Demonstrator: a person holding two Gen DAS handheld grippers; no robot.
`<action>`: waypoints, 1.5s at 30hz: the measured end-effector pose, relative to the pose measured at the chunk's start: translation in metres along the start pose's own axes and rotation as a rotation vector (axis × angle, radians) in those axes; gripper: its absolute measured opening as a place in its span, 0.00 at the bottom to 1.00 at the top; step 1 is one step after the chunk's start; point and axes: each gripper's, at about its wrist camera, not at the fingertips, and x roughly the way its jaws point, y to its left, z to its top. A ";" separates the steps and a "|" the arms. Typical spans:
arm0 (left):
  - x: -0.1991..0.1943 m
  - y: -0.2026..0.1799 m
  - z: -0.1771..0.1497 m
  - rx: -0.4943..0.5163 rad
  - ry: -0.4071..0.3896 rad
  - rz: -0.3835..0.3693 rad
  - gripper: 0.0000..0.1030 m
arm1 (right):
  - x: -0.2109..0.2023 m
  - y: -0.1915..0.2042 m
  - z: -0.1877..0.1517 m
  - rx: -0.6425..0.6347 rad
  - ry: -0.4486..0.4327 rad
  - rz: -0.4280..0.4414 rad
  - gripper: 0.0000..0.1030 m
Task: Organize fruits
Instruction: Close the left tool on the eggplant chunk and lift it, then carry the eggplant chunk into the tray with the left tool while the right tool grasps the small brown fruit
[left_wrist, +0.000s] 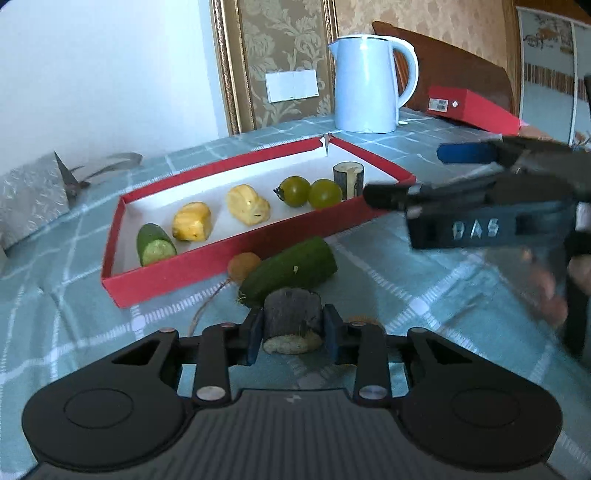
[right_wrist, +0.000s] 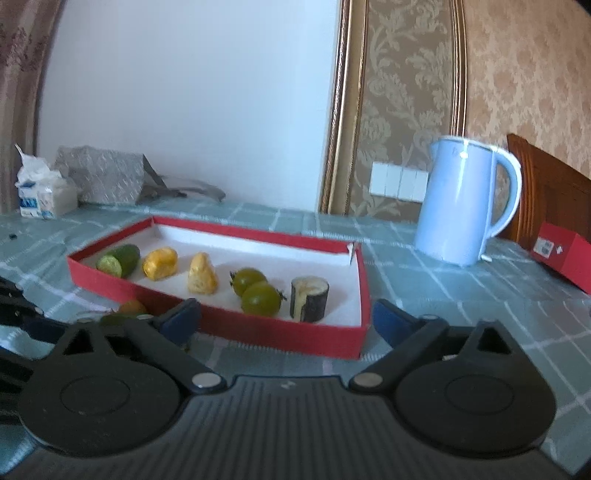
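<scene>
We log the left claw (left_wrist: 291, 334): matte black body, ribbed grey-black centre plate with a small pale mark, two round black side housings, silver pivot screws on the linkage arms, copper-coloured screws further forward, blue pads on the fingers (left_wrist: 253, 338). The right claw (right_wrist: 284, 317) matches: blue pads, silver pivots. Seen beside the left claw, its black side bears raised pale lettering.

Two cucumber pieces (left_wrist: 156, 245), two yellow chunks (left_wrist: 192, 222), two green tomatoes (left_wrist: 294, 190), two dark cylinders (left_wrist: 348, 181).
</scene>
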 end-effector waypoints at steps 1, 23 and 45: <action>-0.002 0.003 -0.001 -0.014 -0.004 -0.001 0.32 | -0.002 -0.001 0.000 0.001 -0.006 0.020 0.91; -0.018 0.065 -0.010 -0.338 -0.053 0.134 0.32 | -0.019 0.051 -0.013 -0.264 0.097 0.425 0.55; -0.023 0.070 -0.004 -0.369 -0.103 0.111 0.32 | 0.014 0.023 -0.009 -0.054 0.205 0.367 0.26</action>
